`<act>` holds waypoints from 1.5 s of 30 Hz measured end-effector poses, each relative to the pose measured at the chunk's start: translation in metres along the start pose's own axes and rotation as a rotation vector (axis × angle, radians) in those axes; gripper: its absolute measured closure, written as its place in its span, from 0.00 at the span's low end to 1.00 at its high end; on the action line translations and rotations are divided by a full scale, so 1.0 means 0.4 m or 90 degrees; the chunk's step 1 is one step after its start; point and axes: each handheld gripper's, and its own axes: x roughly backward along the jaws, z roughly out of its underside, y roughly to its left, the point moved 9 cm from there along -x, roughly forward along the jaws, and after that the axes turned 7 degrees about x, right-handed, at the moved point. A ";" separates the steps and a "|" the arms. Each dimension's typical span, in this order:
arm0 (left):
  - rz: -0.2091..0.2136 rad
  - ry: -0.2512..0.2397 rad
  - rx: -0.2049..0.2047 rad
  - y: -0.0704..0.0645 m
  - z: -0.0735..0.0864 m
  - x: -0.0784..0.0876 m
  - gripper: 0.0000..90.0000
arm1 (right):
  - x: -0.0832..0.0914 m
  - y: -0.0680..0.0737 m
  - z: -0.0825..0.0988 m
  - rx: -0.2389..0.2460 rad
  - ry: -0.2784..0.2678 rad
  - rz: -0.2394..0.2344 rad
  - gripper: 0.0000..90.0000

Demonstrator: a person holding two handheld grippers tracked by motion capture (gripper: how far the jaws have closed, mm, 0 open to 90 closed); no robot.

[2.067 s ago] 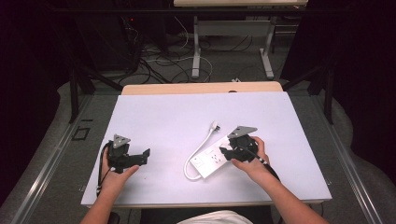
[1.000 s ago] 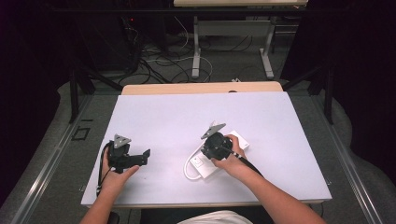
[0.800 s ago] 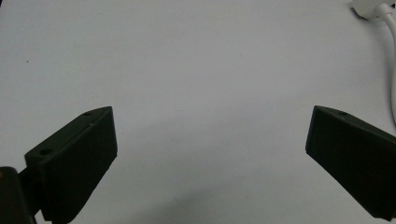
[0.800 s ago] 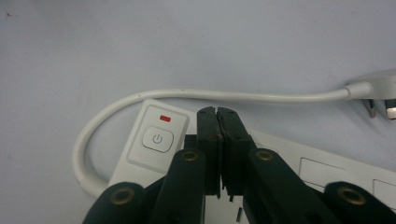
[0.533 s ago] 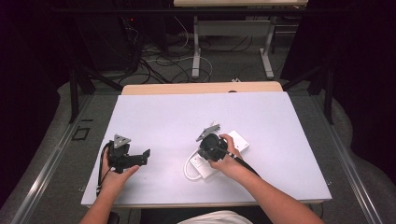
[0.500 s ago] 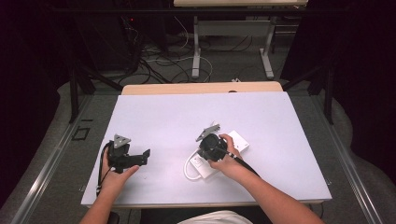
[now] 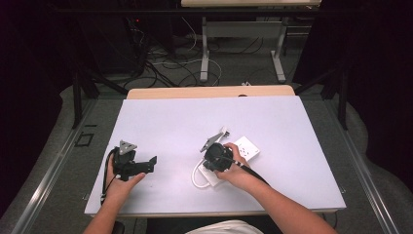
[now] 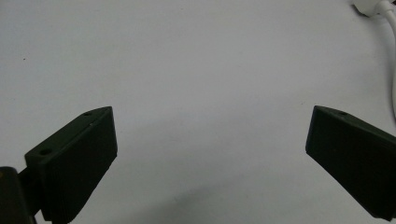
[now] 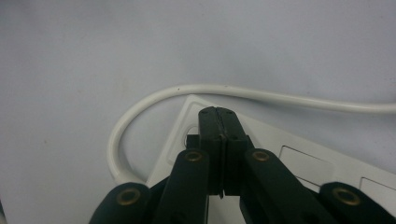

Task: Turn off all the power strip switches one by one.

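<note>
High view showed a white power strip (image 7: 233, 161) lying aslant on the white bench (image 7: 185, 122), a little right of the middle and toward the person's edge. Its white cord (image 7: 196, 176) looped out from the near-left end and curled back along the strip's left side. The right gripper (image 7: 217, 157) sat directly over the strip's near-left part, held in the right hand (image 7: 237, 171), with its grey three-cornered plate tilted up to the left.

In the right gripper view the jaws were clenched flat against each other with nothing between them, their joined tips (image 9: 218, 117) down at the end of the power strip (image 9: 299, 163), at or just above a round recess near its corner; whether they pressed on it I could not tell. The cord (image 9: 154, 100) arched around that corner just beyond the tips.

The left gripper (image 7: 144, 166) lay low over bare bench well to the left of the strip, in the left hand (image 7: 122, 183). In the left gripper view its jaws stood wide apart and released, over plain bench (image 8: 196, 84), with a bit of the cord (image 8: 390, 28) at the upper right edge.
</note>
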 end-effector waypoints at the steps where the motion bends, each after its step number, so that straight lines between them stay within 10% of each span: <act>1: 0.001 -0.004 0.005 -0.001 -0.001 -0.001 0.02 | -0.001 0.002 -0.001 0.002 0.000 -0.001 1.00; 18: 0.002 0.001 0.002 -0.002 0.001 -0.003 0.02 | -0.011 0.008 -0.008 0.054 0.025 0.020 1.00; 45: -0.001 0.006 -0.003 0.000 0.002 -0.004 0.02 | -0.009 0.007 -0.005 0.029 0.018 0.017 1.00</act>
